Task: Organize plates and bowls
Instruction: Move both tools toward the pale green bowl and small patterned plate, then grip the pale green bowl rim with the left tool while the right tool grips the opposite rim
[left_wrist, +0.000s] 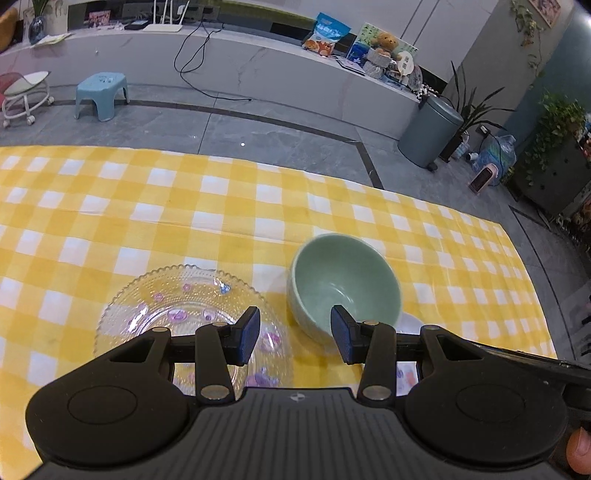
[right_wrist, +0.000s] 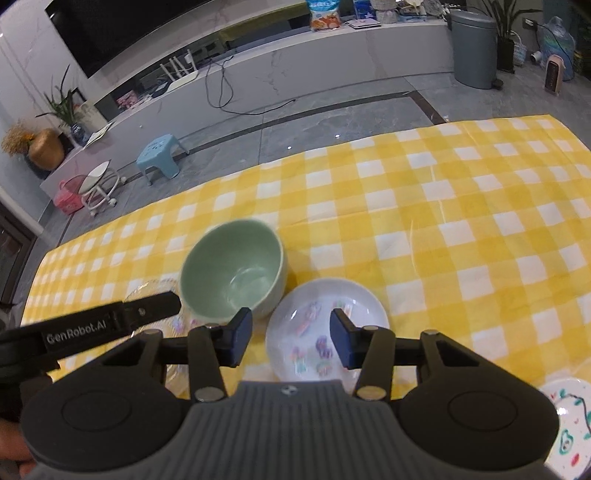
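A green bowl (left_wrist: 343, 284) stands upright on the yellow checked tablecloth (left_wrist: 184, 206). A clear glass plate (left_wrist: 184, 306) with pink and purple motifs lies to its left. My left gripper (left_wrist: 295, 338) is open and empty, hovering over the gap between glass plate and bowl. In the right wrist view the green bowl (right_wrist: 232, 273) sits beside a small white plate (right_wrist: 321, 321) with coloured motifs. My right gripper (right_wrist: 290, 339) is open and empty above that white plate's near left part. The left gripper's finger (right_wrist: 147, 308) shows at the left over the glass plate (right_wrist: 155, 291).
Another white plate (right_wrist: 569, 424) with a green and red drawing lies at the near right table edge. The white plate's edge (left_wrist: 410, 323) peeks out behind the left gripper. Beyond the table's far edge are floor, a blue stool (left_wrist: 101, 92) and a grey bin (left_wrist: 430, 136).
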